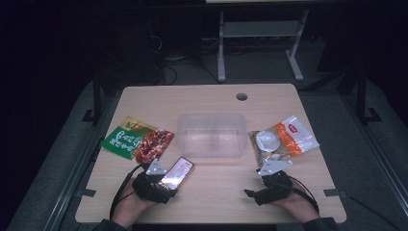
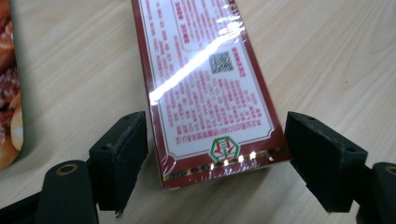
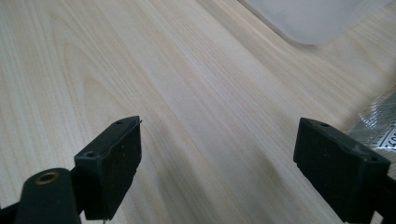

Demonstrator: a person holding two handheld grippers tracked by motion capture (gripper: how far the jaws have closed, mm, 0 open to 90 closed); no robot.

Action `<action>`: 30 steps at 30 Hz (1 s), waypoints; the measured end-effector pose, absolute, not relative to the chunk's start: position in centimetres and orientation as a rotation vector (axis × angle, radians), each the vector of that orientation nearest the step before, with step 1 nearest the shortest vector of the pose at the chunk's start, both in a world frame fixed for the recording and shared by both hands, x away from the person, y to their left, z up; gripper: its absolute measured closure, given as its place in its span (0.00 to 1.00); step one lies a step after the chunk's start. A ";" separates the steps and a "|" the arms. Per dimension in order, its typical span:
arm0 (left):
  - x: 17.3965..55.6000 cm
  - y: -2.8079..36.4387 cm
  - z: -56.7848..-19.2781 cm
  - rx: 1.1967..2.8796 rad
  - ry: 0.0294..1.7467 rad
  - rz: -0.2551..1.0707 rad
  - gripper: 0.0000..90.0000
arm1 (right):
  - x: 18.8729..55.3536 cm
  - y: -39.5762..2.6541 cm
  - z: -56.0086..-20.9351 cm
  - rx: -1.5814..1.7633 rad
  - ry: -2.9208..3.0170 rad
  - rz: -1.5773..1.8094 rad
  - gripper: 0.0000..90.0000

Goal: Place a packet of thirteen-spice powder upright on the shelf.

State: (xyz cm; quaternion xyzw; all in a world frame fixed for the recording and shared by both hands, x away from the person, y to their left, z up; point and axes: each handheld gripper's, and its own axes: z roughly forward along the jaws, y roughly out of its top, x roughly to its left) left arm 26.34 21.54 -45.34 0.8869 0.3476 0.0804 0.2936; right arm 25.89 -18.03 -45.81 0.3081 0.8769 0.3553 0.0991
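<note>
Two grippers are held low over the desk [image 1: 211, 202]. At lower left of the high view, the left gripper [image 2: 212, 154] is spread wide, its jaws straddling the near end of a flat red-bordered box [image 2: 205, 88], seemingly to grasp it. The box lies flat, its long axis running toward the clear tub [image 1: 210, 134] at centre. At lower right, the right gripper [image 3: 217, 163] gapes empty over bare wood.

Red-bordered shrink-wrapped box [image 2: 205, 88] — flat on the table, printed panel up.
</note>
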 end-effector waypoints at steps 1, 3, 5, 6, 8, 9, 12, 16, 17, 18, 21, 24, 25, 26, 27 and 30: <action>26.4 21.5 -45.5 2.377 0.925 0.212 0.25 | 25.9 -18.0 -45.8 0.913 2.593 1.050 0.16; 26.3 21.4 -45.6 2.389 0.920 0.220 0.25 | 25.9 -18.0 -45.8 0.916 2.595 1.048 0.16; 26.3 21.3 -45.6 2.391 0.920 0.229 0.25 | 25.9 -18.0 -45.8 0.917 2.596 1.049 0.16; 26.3 21.2 -45.6 2.394 0.917 0.234 0.25 | 25.9 -18.0 -45.8 0.917 2.595 1.049 0.16; 26.2 21.2 -45.5 2.405 0.915 0.246 0.26 | 25.9 -18.0 -45.8 0.911 2.593 1.050 0.16; 26.2 21.2 -45.5 2.408 0.914 0.249 0.27 | 25.9 -18.0 -45.8 0.912 2.593 1.050 0.16; 26.4 21.4 -45.5 2.419 0.917 0.266 0.30 | 25.9 -18.0 -45.8 0.909 2.594 1.049 0.16; 26.5 21.5 -45.5 2.421 0.921 0.268 0.30 | 25.9 -18.0 -45.8 0.915 2.595 1.046 0.16; 26.5 21.5 -45.5 2.418 0.919 0.267 0.29 | 25.9 -18.0 -45.8 0.916 2.594 1.047 0.16; 26.6 21.5 -45.5 2.418 0.916 0.269 0.28 | 25.9 -18.0 -45.8 0.916 2.594 1.046 0.16; 26.7 21.4 -45.5 2.419 0.918 0.268 0.28 | 25.9 -18.0 -45.8 0.914 2.596 1.044 0.16; 26.7 21.4 -45.4 2.423 0.918 0.266 0.33 | 25.9 -18.0 -45.8 0.917 2.597 1.043 0.16; 26.6 21.4 -45.4 2.417 0.922 0.265 0.33 | 25.9 -18.0 -45.8 0.917 2.597 1.042 0.16; 26.7 21.4 -45.4 2.413 0.924 0.264 0.33 | 25.9 -18.0 -45.8 0.917 2.597 1.041 0.16; 26.7 21.4 -45.4 2.417 0.922 0.262 0.33 | 25.9 -18.0 -45.8 0.917 2.597 1.041 0.16; 26.8 21.5 -45.3 2.430 0.910 0.258 0.35 | 25.9 -18.0 -45.9 0.915 2.597 1.038 0.16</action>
